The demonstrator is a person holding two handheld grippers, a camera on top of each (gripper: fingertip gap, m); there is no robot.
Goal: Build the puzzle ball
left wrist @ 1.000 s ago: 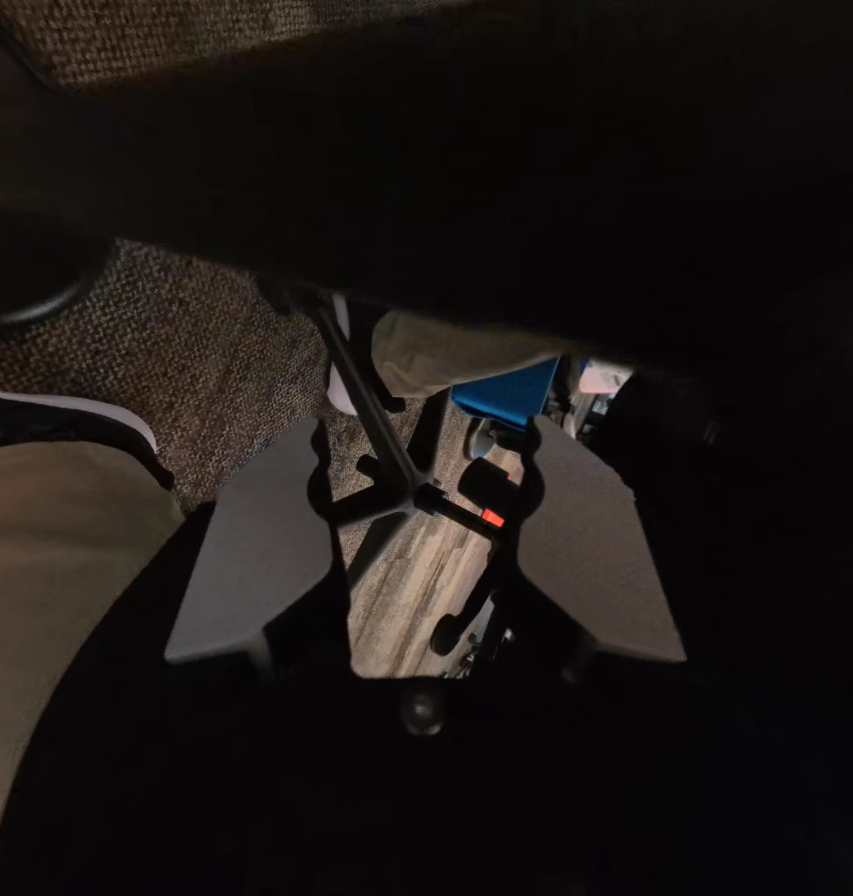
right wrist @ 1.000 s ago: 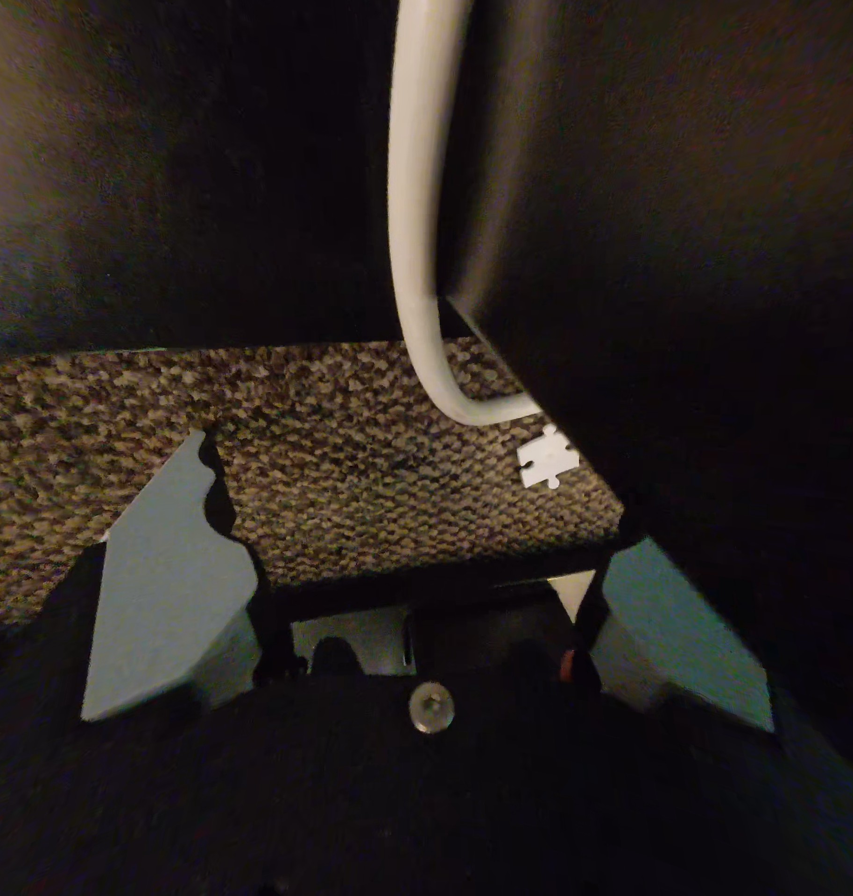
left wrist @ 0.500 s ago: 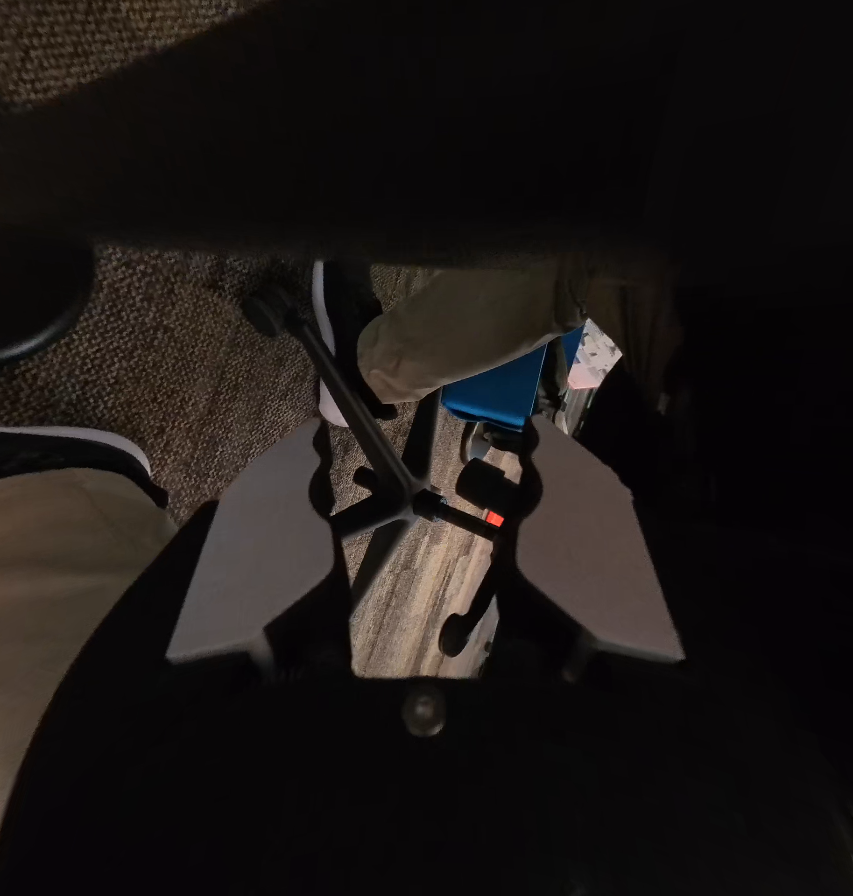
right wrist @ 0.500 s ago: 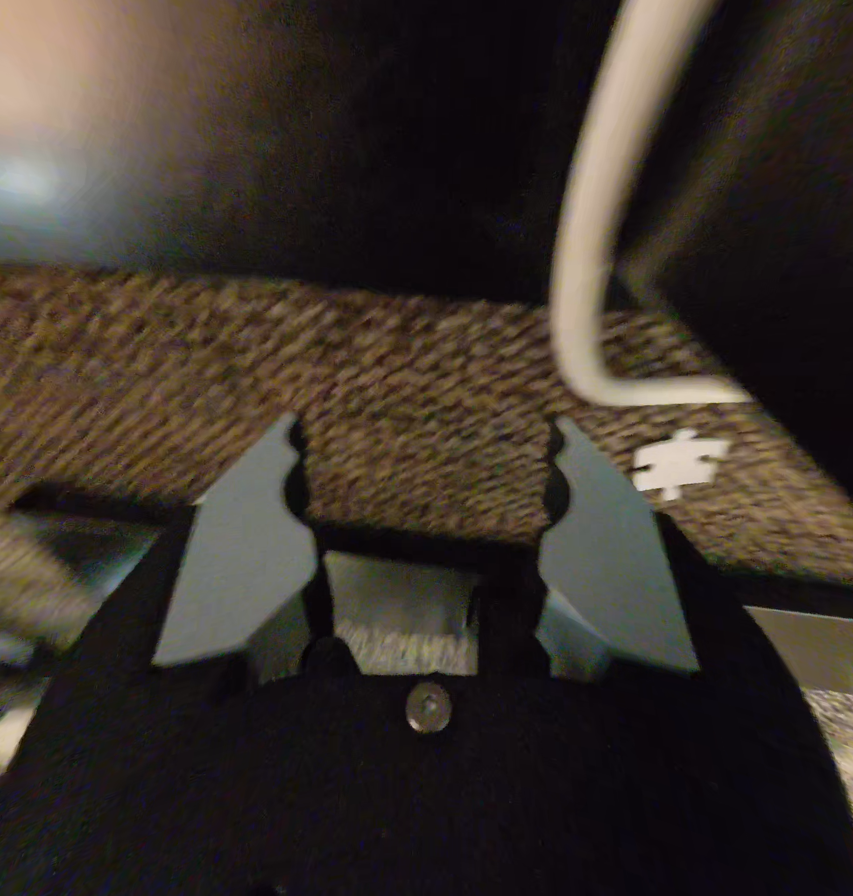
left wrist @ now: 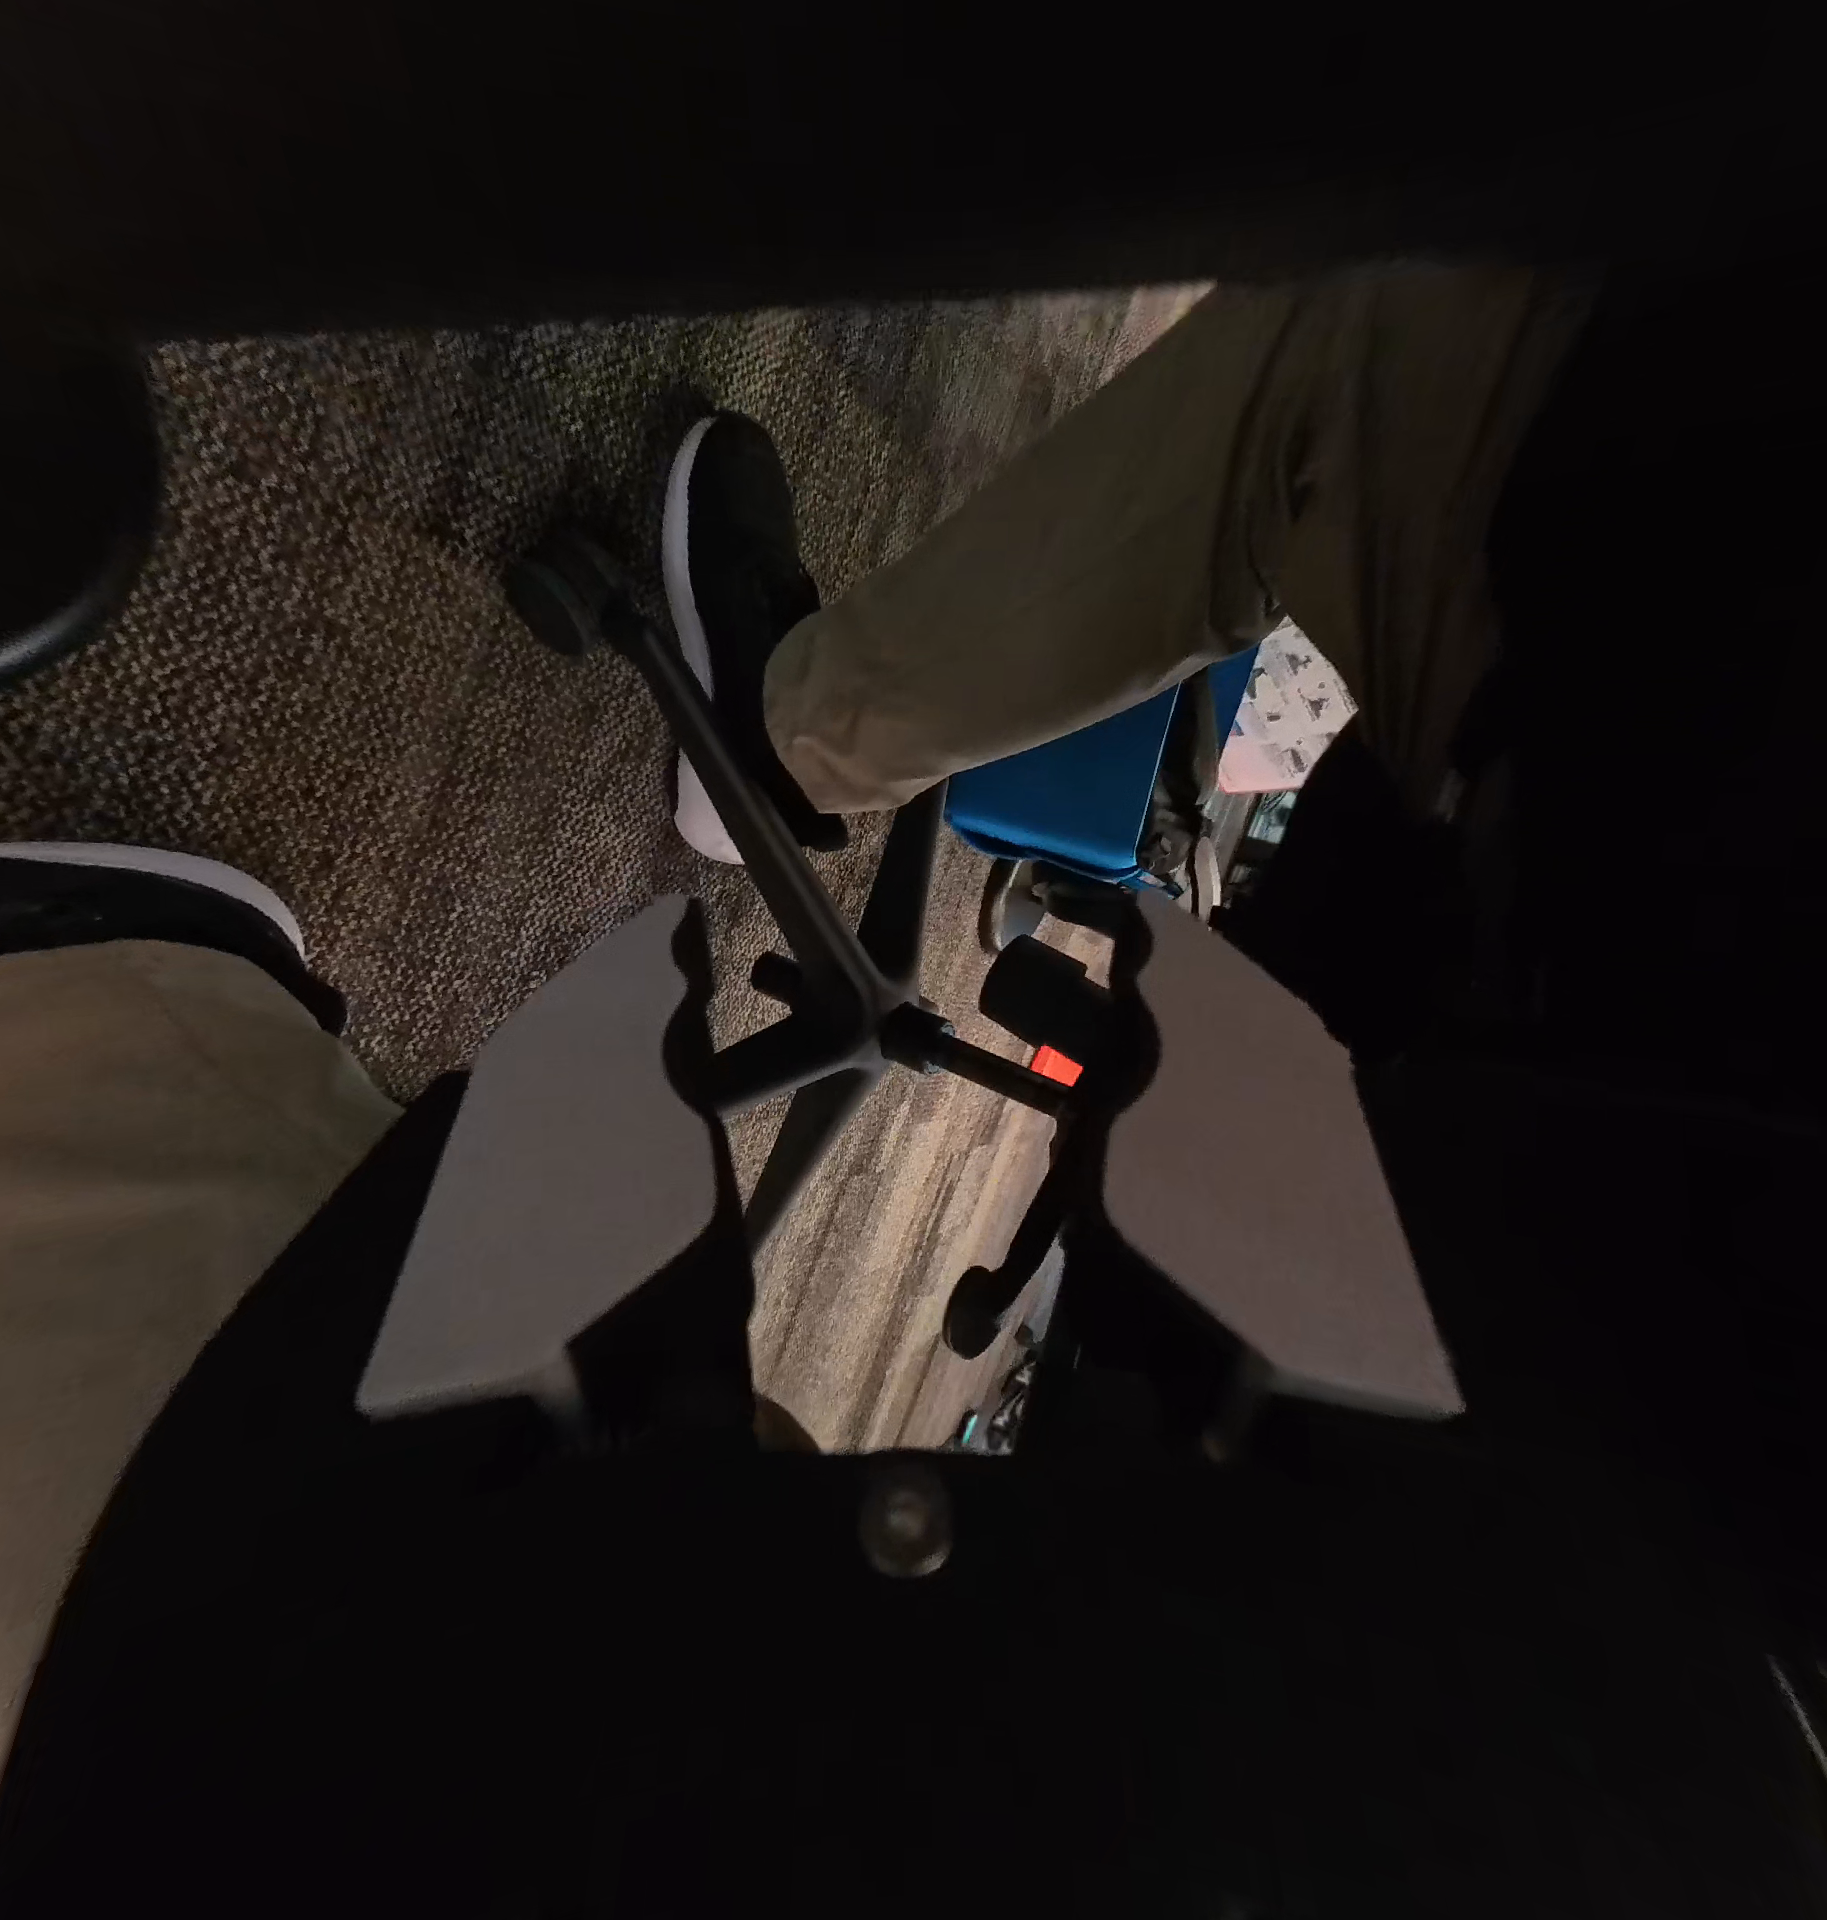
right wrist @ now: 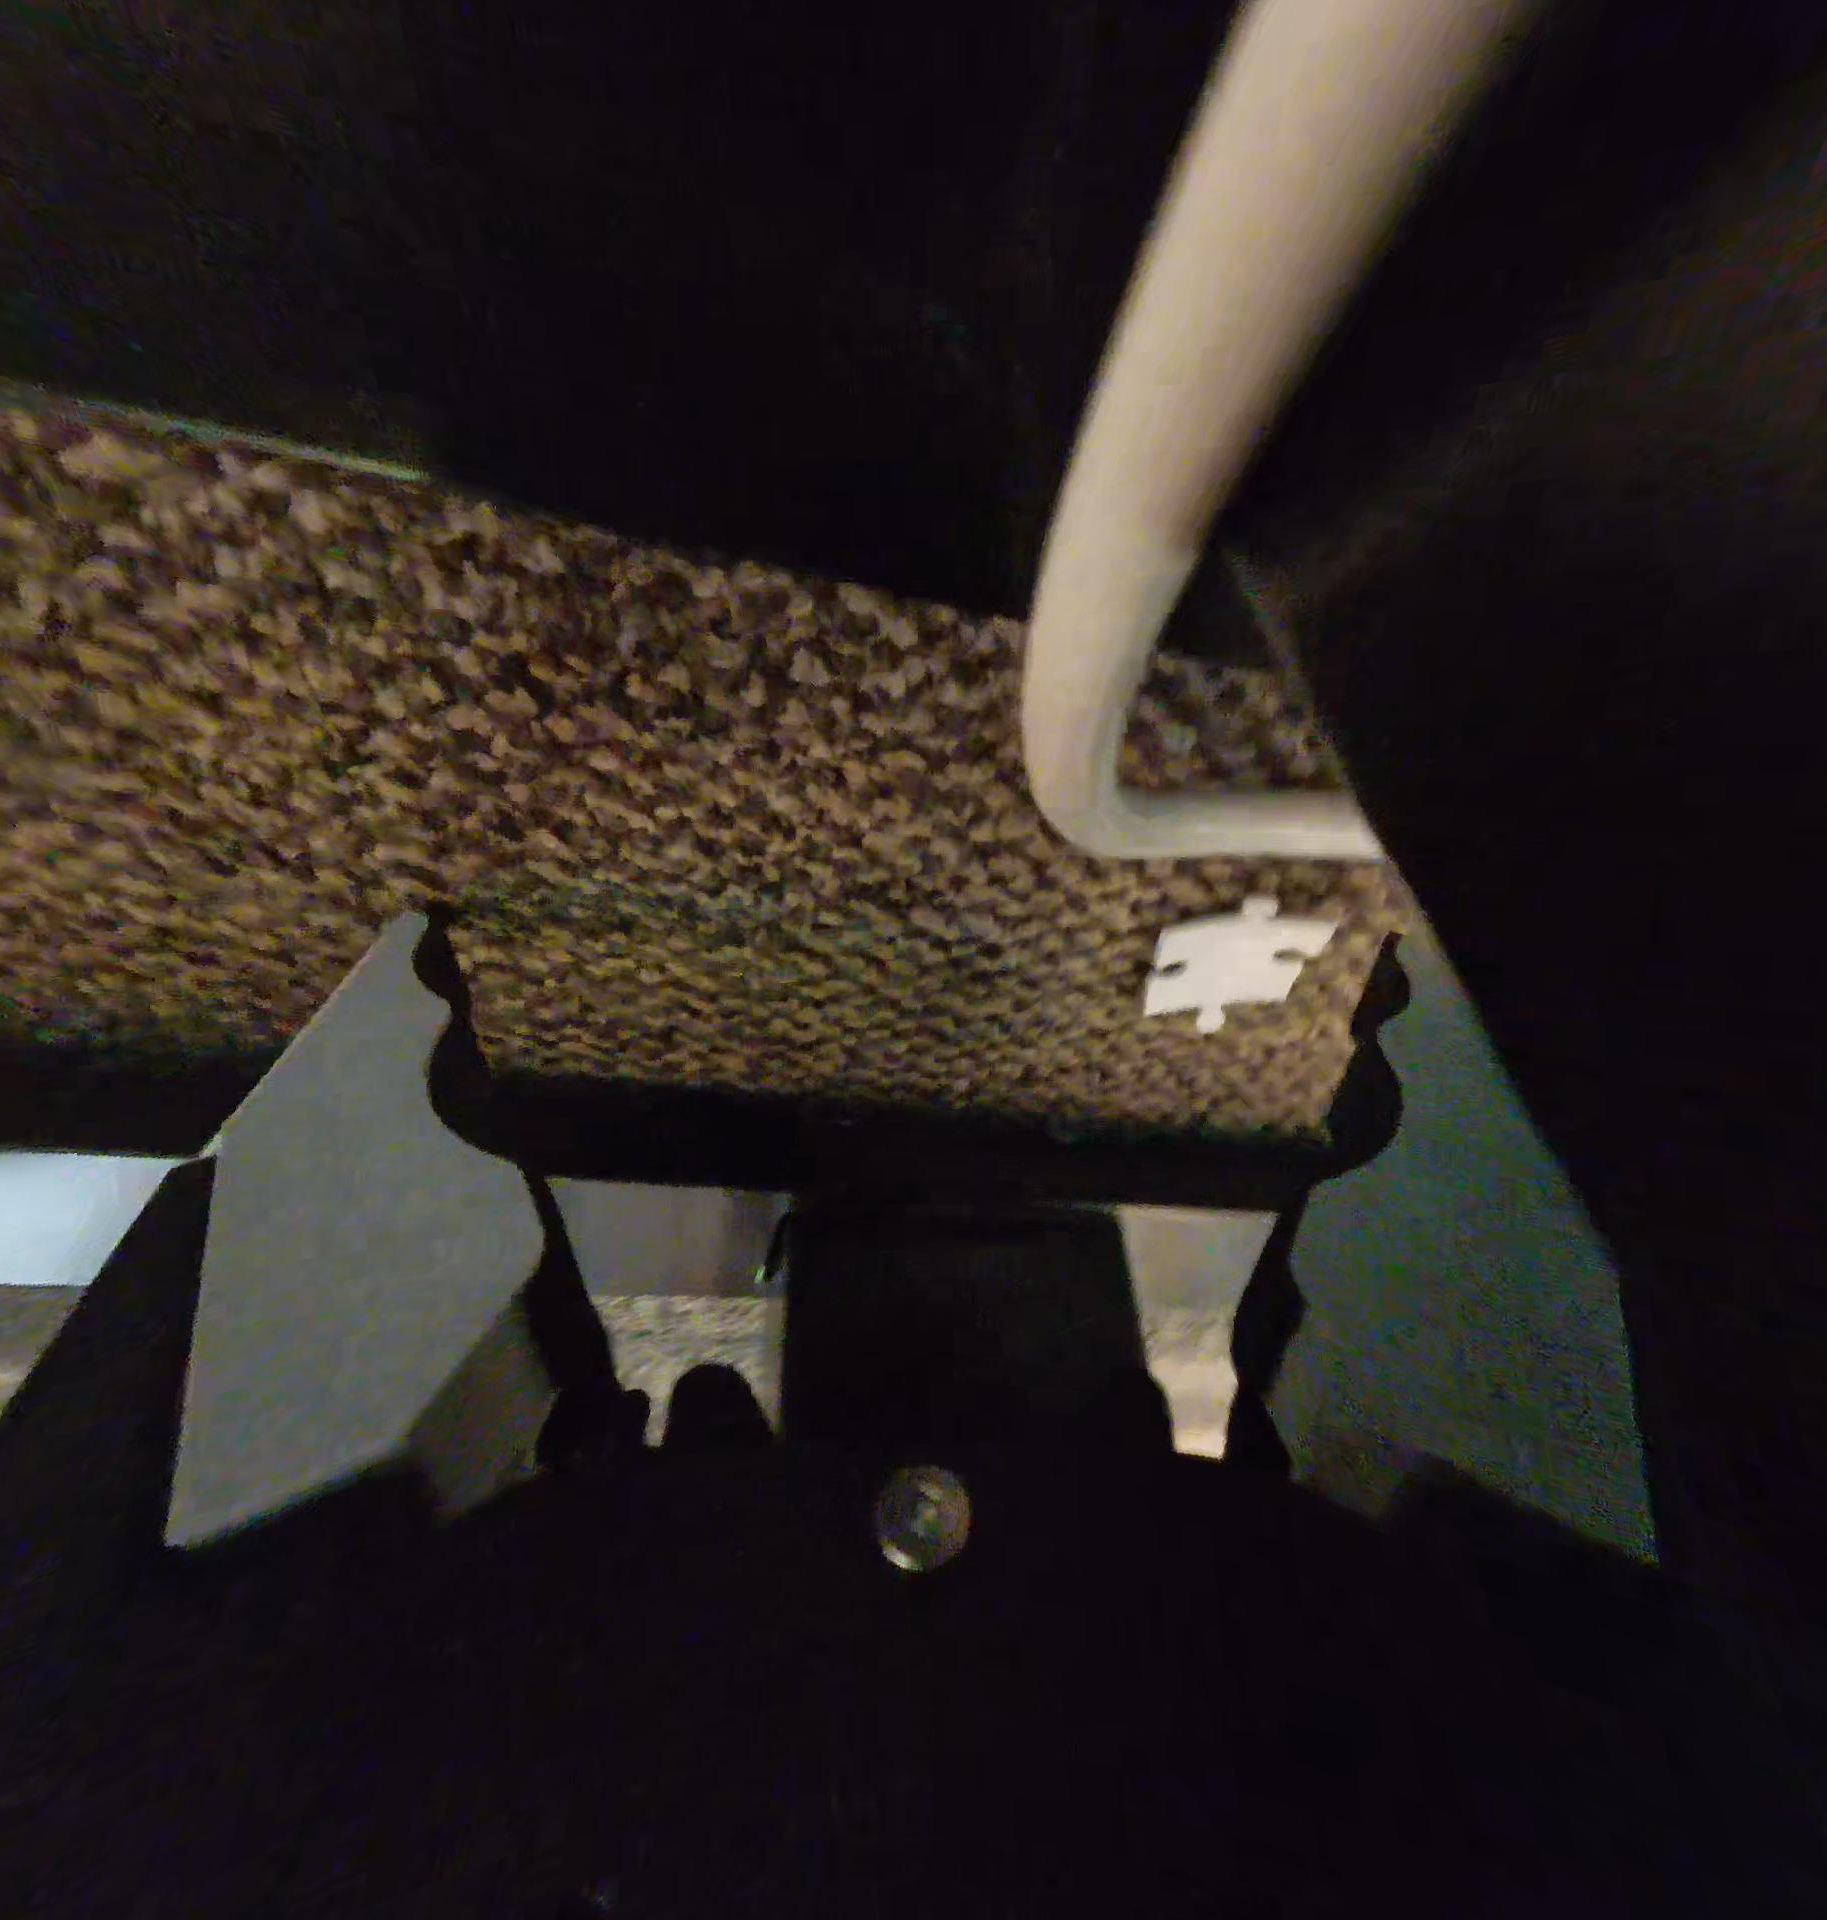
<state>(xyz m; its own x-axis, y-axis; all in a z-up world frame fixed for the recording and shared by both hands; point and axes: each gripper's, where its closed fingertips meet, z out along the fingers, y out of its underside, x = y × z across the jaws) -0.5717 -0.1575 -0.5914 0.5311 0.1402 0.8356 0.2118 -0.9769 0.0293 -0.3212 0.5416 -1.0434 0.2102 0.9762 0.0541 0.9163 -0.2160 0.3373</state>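
A single white puzzle piece [right wrist: 1236,961] lies flat on the speckled brown carpet [right wrist: 680,831] under a table, just below a white bent tube [right wrist: 1117,582]. My right gripper [right wrist: 909,997] is open wide and empty, low over the carpet, with the piece just inside its right finger [right wrist: 1470,1226]. My left gripper [left wrist: 914,997] is open and empty, pointing down at the floor under the table. No puzzle ball shows in either view.
In the left wrist view a black chair base [left wrist: 815,997] with castors stands on the carpet, with a person's khaki-trousered legs [left wrist: 1075,582] and black shoes [left wrist: 732,582] and a blue box [left wrist: 1075,800] beside it. Dark surfaces [right wrist: 1615,727] close in above and on the right.
My right gripper has opened wider and swung so the white piece now sits by its right finger. The left view has tilted, showing more of the leg and shoe.
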